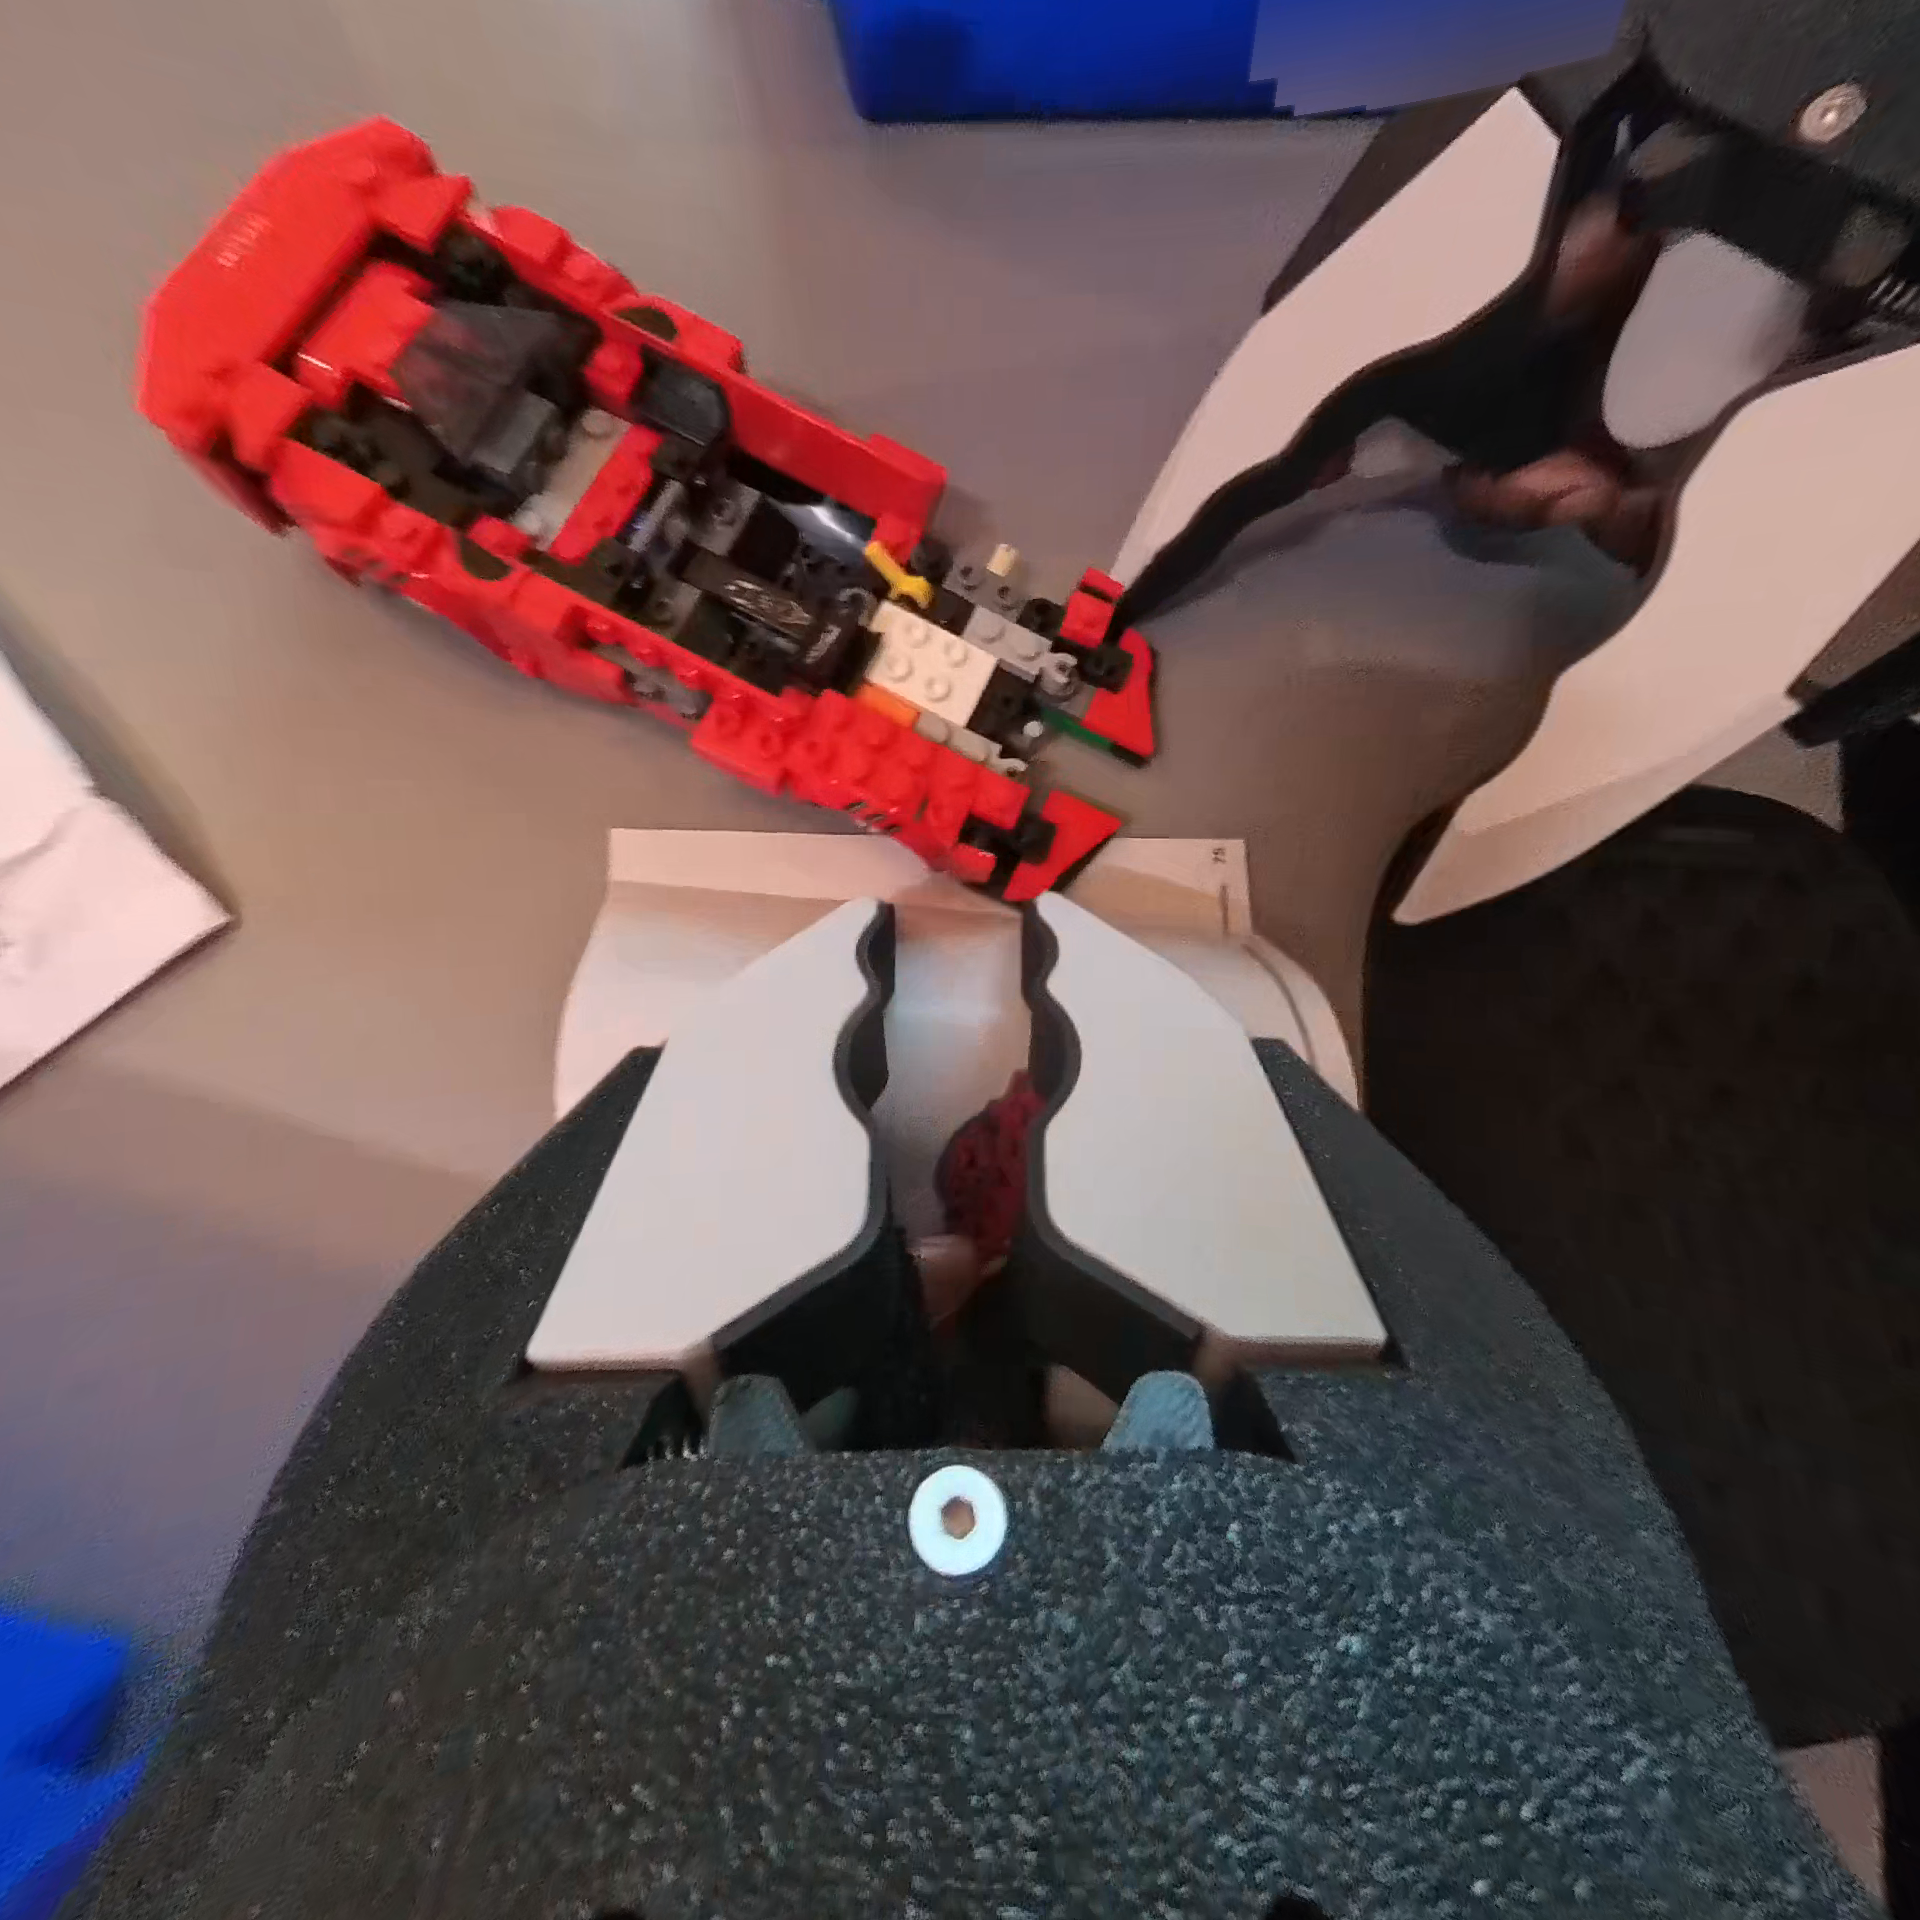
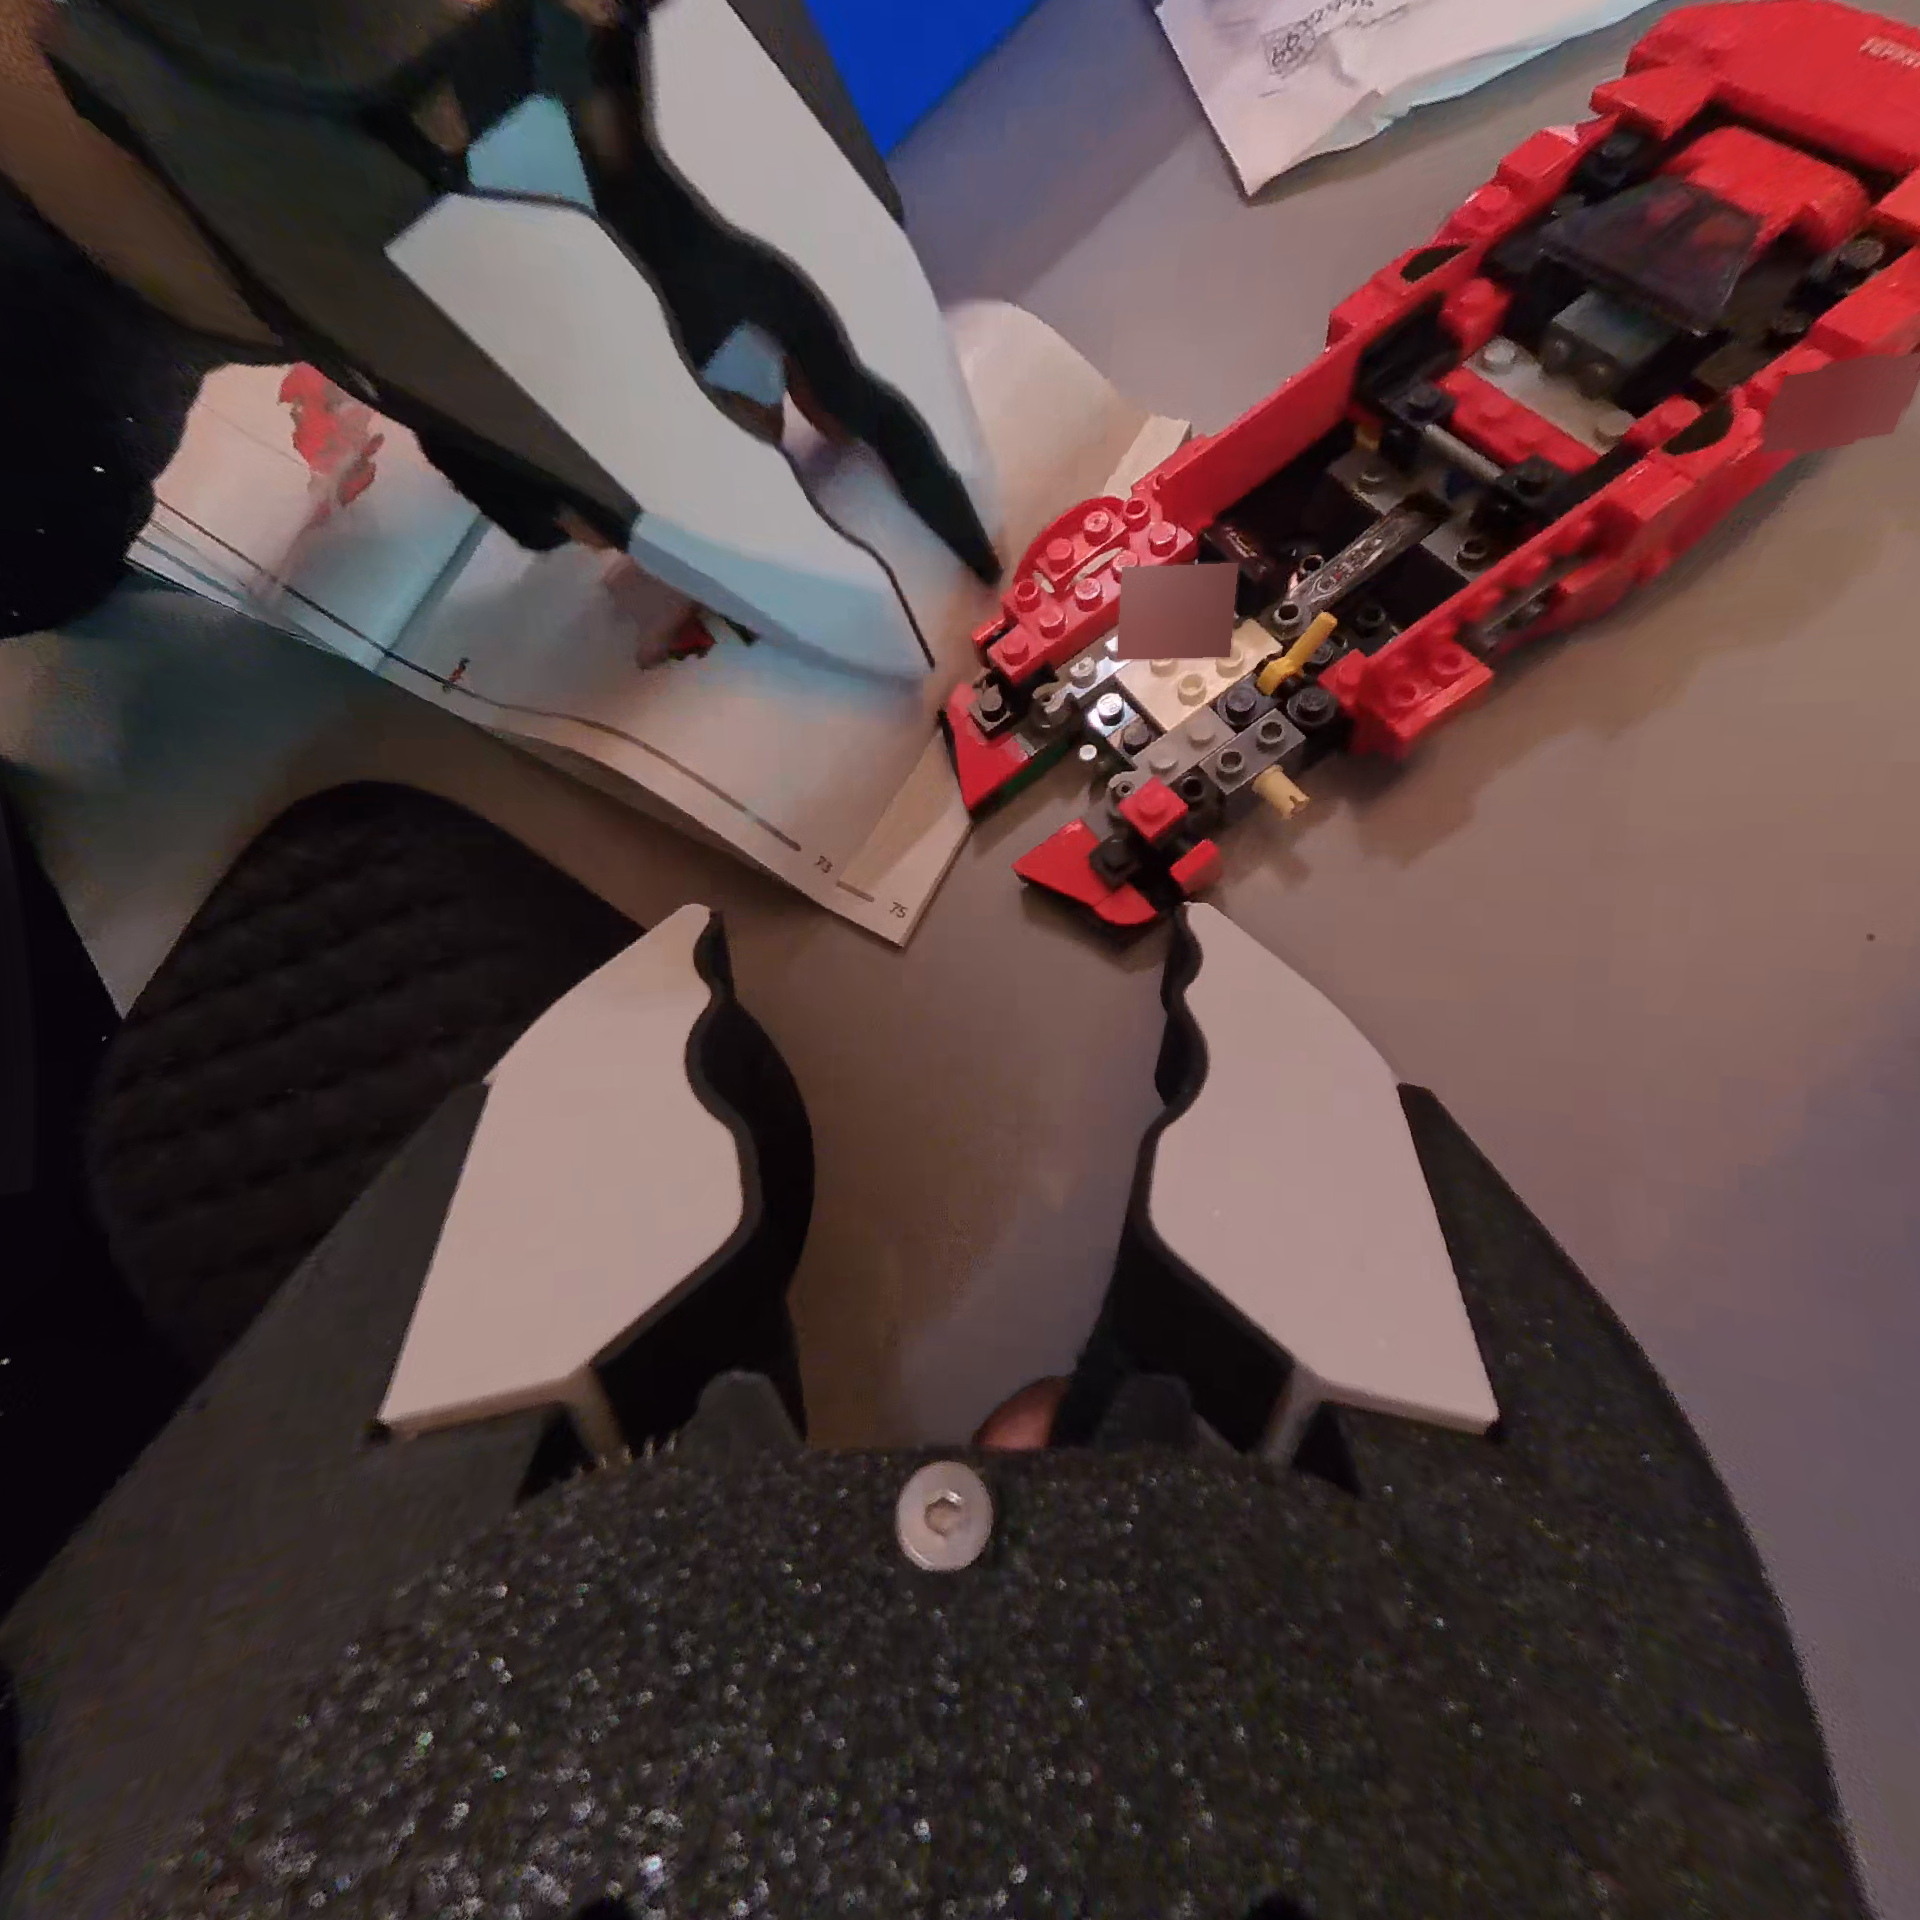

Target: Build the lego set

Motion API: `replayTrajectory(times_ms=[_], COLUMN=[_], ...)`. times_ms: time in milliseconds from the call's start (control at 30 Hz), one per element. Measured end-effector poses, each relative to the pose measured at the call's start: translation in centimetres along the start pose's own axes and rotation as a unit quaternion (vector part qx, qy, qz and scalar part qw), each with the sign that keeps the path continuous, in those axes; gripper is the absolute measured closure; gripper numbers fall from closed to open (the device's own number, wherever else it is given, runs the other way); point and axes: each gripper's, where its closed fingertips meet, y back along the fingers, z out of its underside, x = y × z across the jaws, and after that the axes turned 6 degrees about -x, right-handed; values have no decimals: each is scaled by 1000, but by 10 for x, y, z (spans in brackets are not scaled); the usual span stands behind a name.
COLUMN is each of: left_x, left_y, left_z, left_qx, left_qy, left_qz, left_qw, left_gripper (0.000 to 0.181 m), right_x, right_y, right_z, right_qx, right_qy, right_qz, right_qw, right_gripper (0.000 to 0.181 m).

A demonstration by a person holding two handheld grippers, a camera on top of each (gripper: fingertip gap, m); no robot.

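Note:
A partly built red Lego car (image 1: 582, 468) lies on the grey table, its open nose with grey, white and black plates toward me; it also shows in the right wrist view (image 2: 1507, 468). My left gripper (image 1: 961, 914) hovers over the instruction booklet (image 1: 727, 904) just before the nose corner, jaws a narrow gap apart and empty. My right gripper (image 2: 945, 914) is wide open and empty. Its right fingertip (image 2: 1184, 920) touches the car's front wing by a small red brick (image 2: 1153, 805). From the left wrist view the right gripper (image 1: 1262, 758) stands at the upper right.
The open booklet (image 2: 623, 748) lies partly under the car's nose. A white paper sheet (image 1: 83, 883) lies at the left. A blue box (image 1: 1039, 52) stands behind the car. Dark quilted fabric (image 1: 1610, 1143) lies off the table edge at the right. Spacing between my two grippers at the tips: around 6 centimetres.

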Motion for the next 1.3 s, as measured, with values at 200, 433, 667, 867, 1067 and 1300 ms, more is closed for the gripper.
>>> replayTrajectory(times_ms=[200,433,667,867,1067,1300], left_x=[1,-8,-36,-37,-38,-42], left_y=[-12,-16,-12,2,-9,-19], left_z=[-7,-16,-23,-43,-58,-57], left_qx=[-31,-50,-52,-21,-52,-94], left_qy=[-22,-73,-84,-150,-167,-178], left_qz=[23,31,8,-43,-57,-37], left_qw=[999,996,995,988,983,979], left_gripper=[160,165,173,179,181,181], right_x=[4,2,-6,13,36,37], right_y=[4,3,-3,11,16,13], right_z=[0,0,-9,-8,-8,-5], right_qx=[32,40,50,72,70,55], right_qy=[-7,-2,-1,1,-14,-25], right_qz=[-4,0,-31,-5,19,13], right_qw=[999,999,998,997,997,998], right_gripper=[99,91,99,106,115,116])
